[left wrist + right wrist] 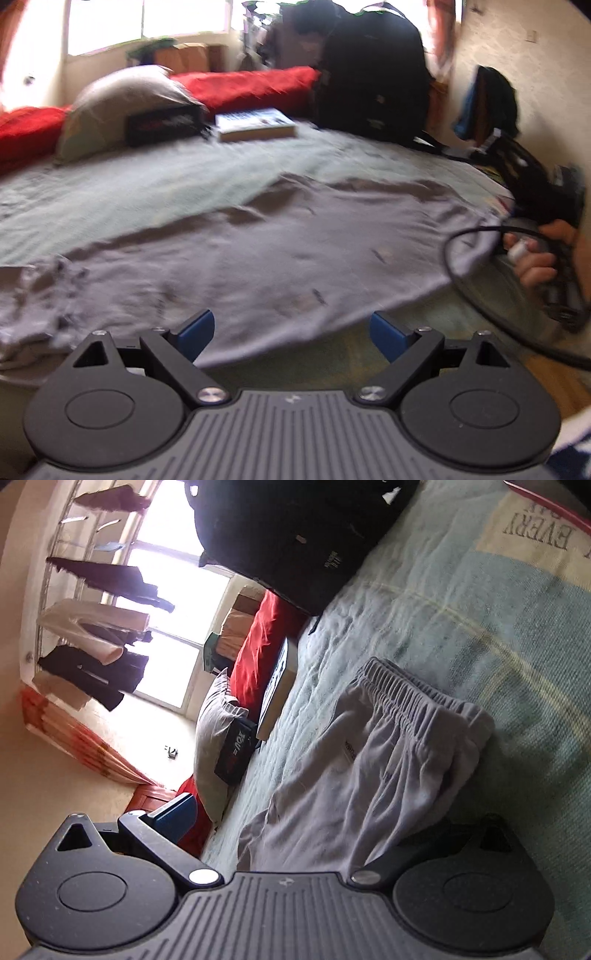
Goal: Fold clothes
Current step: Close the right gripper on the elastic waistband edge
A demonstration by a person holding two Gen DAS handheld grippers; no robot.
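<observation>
Grey sweatpants [280, 243] lie spread on the green blanket [147, 177] (waistband rightward); left gripper [291, 334] spread wide at hem; right gripper [295, 830] spread, one finger beneath cloth.

Grey sweatpants [280, 251], spread flat, wrinkled, on bed

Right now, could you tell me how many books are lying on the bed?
1. A single book lies near the head of the bed, between the pillow and the black bag, well beyond the grey trousers. More could be hidden behind the bag.
</observation>
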